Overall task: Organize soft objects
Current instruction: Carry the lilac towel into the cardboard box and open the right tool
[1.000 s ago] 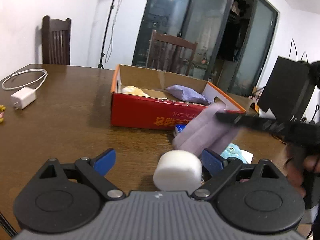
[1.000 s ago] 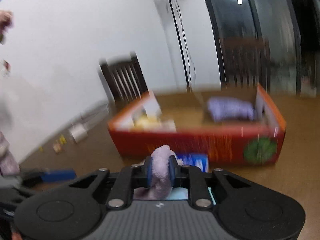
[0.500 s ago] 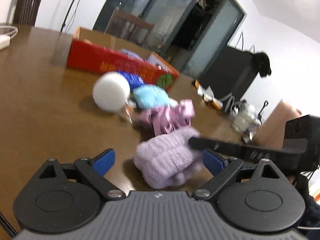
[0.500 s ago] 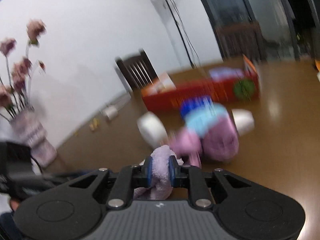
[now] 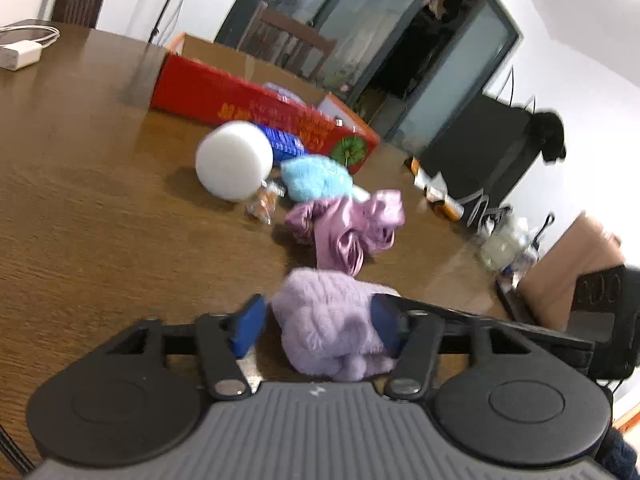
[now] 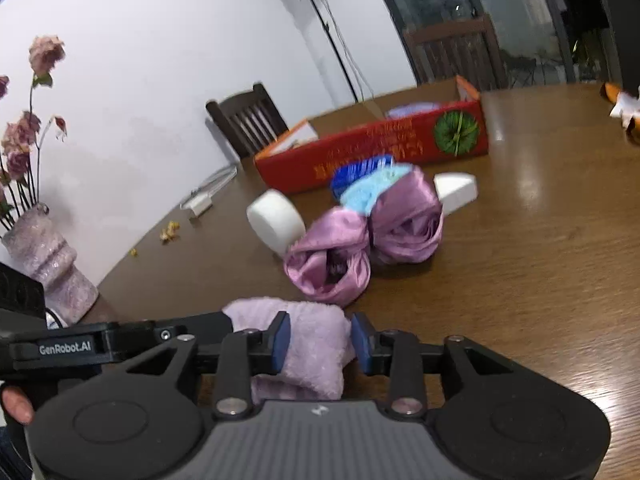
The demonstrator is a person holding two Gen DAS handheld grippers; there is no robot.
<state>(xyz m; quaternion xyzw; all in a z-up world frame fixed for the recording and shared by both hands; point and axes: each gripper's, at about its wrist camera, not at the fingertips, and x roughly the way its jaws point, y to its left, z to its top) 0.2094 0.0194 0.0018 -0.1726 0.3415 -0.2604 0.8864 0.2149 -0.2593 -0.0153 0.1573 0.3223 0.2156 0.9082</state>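
Observation:
A lilac fluffy towel [image 5: 332, 332] lies on the brown table, between the fingers of both grippers. My left gripper [image 5: 318, 326] is narrowed around it, its right pad against the cloth and its left pad just off it. My right gripper [image 6: 320, 344] is partly open around the same towel [image 6: 312, 344], with a gap at its right pad. Beyond lie a purple satin cloth [image 6: 368, 240], a light blue fluffy cloth [image 5: 316, 178], a white foam cylinder [image 5: 234, 164] and a blue item [image 6: 358, 170]. The red box [image 6: 376, 150] holds a lilac cloth [image 6: 416, 111].
A white foam wedge [image 6: 456, 190] lies right of the satin cloth. A vase of flowers [image 6: 48, 256] stands at the table's left edge. A charger and cable [image 5: 20, 50] lie far left. A black bag [image 5: 480, 152] and clutter sit at the right edge.
My right gripper carried the lilac towel down from near the box to the near table and opened on it. My left gripper swung right and narrowed around the towel.

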